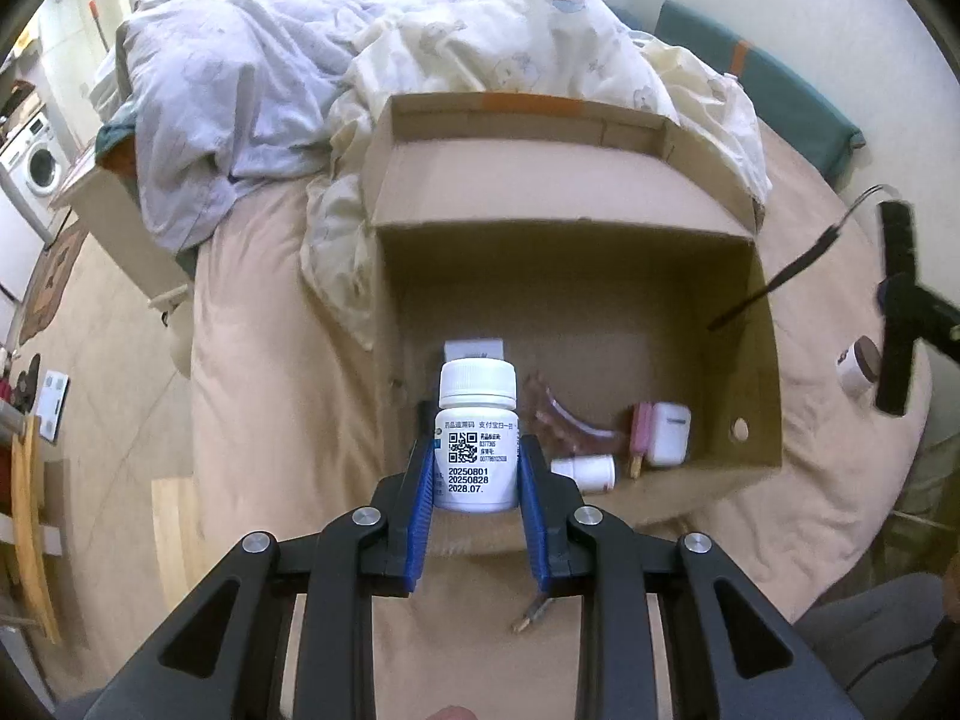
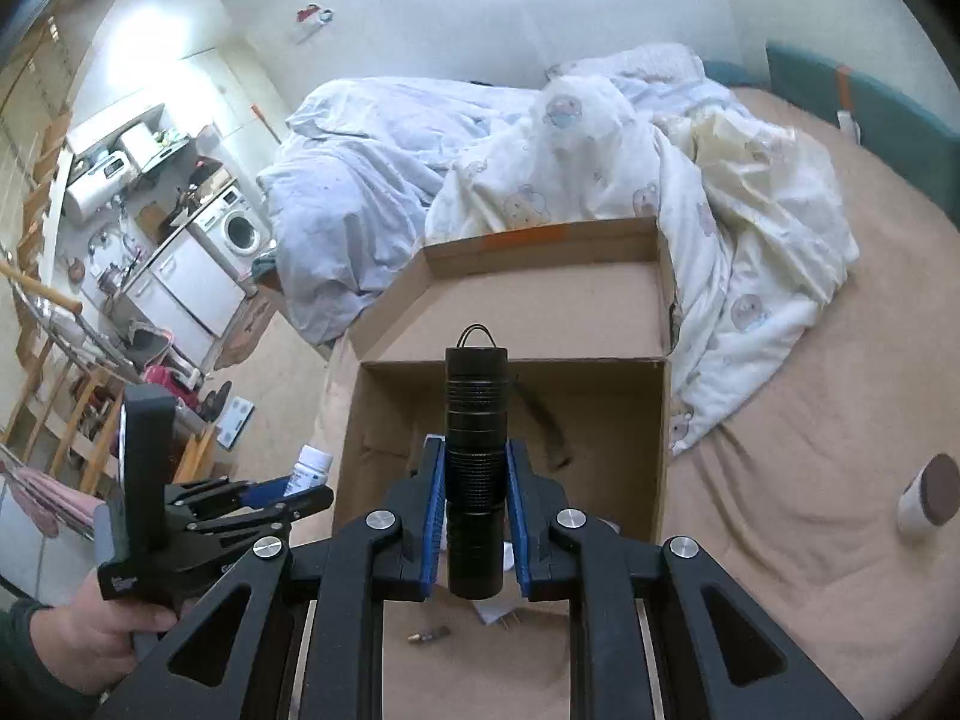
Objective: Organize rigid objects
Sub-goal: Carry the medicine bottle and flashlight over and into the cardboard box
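So the left gripper (image 1: 477, 480) has its blue pads clamped on a white pill bottle (image 1: 477, 438). It has a ribbed white screw cap, a QR code and printed dates on the label. It stands upright between the fingers, long axis running straight out from the gripper, cap toward the cardboard box (image 1: 765, 324), over the box's near edge.

The right gripper (image 2: 476, 501) is closed tight on a black flashlight (image 2: 475, 462), a knurled cylinder with a little cord loop on its far end. Its long axis also runs along the fingers, loop end toward the box.

Inside the box, near corner: a white earbud case (image 1: 669, 432), a pink thing beside it and a small white bottle (image 1: 585, 471) lying on its side. Just right of the box on the bedsheet (image 1: 840, 510) lies a brown-lidded jar (image 1: 859, 363).
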A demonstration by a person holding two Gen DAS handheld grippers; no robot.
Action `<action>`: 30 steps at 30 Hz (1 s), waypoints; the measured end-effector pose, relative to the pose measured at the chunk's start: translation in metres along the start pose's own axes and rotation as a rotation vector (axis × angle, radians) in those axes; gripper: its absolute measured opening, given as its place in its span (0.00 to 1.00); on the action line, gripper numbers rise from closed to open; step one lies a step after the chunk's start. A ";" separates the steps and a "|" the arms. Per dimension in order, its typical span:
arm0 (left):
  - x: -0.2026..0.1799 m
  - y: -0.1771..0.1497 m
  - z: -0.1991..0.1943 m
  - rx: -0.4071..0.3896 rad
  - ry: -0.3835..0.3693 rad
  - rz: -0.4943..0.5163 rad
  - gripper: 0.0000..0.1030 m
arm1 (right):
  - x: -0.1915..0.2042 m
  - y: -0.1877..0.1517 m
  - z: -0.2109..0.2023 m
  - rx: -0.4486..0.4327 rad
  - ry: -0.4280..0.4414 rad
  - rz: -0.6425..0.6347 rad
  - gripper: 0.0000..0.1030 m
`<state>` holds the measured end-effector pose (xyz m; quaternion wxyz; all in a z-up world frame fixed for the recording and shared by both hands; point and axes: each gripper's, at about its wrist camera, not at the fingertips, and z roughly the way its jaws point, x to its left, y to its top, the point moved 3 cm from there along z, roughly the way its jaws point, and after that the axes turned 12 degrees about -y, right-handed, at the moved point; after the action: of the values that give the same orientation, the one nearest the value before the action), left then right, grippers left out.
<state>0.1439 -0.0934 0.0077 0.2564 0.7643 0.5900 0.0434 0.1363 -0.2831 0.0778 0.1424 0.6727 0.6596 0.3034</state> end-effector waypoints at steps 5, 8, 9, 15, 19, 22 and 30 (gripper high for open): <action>-0.004 0.003 0.032 0.044 0.006 0.010 0.23 | -0.013 -0.011 0.051 0.084 -0.011 0.045 0.19; -0.004 0.001 0.053 0.071 0.024 0.027 0.23 | -0.023 -0.027 0.082 0.142 -0.025 0.067 0.19; -0.004 0.000 0.059 0.075 0.031 0.032 0.23 | -0.026 -0.034 0.092 0.165 -0.031 0.072 0.19; 0.002 -0.008 0.092 0.100 0.065 0.049 0.23 | -0.030 -0.058 0.134 0.269 -0.081 0.052 0.19; 0.003 -0.014 0.104 0.104 0.088 0.079 0.23 | -0.030 -0.062 0.146 0.297 -0.102 0.042 0.19; 0.003 -0.016 0.110 0.103 0.117 0.104 0.23 | -0.028 -0.062 0.151 0.305 -0.115 0.035 0.19; 0.004 -0.016 0.118 0.117 0.116 0.088 0.23 | -0.025 -0.067 0.168 0.355 -0.152 0.013 0.19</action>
<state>0.1747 -0.1271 -0.1022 0.1745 0.7995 0.5712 0.0641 0.1836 -0.2668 -0.0979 0.0689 0.7126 0.6857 0.1315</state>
